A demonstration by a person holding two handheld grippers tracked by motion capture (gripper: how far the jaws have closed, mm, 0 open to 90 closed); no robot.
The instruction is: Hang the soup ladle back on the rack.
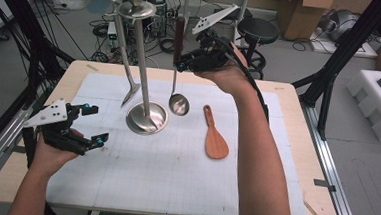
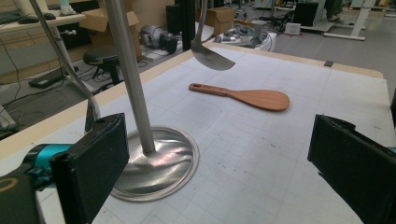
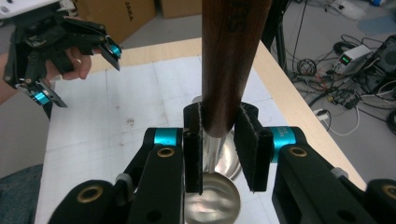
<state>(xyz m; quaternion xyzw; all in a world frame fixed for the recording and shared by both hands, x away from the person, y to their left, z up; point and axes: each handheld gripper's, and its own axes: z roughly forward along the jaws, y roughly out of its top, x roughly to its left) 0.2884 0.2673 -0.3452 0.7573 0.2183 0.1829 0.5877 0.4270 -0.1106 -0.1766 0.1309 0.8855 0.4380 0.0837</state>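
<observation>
Rack (image 1: pixel 147 116) of steel is standing mid-table with a spatula (image 1: pixel 127 63) hanging on it; a wooden paddle (image 1: pixel 214 138) is lying right of it. The right gripper (image 1: pixel 181 63) is clamping the ladle (image 1: pixel 178 103) by its dark handle, between rack and paddle. The left gripper (image 1: pixel 93 125) is waiting wide, empty, near left.

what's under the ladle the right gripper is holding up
The ladle, clamped by its wooden handle in the right gripper, hangs above the white mat. The mat directly beneath the bowl is hidden.

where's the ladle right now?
The ladle hangs off the mat in the right gripper, clamped by its dark wooden handle, in the middle of the high view between the steel stand and the wooden rice paddle.
</observation>
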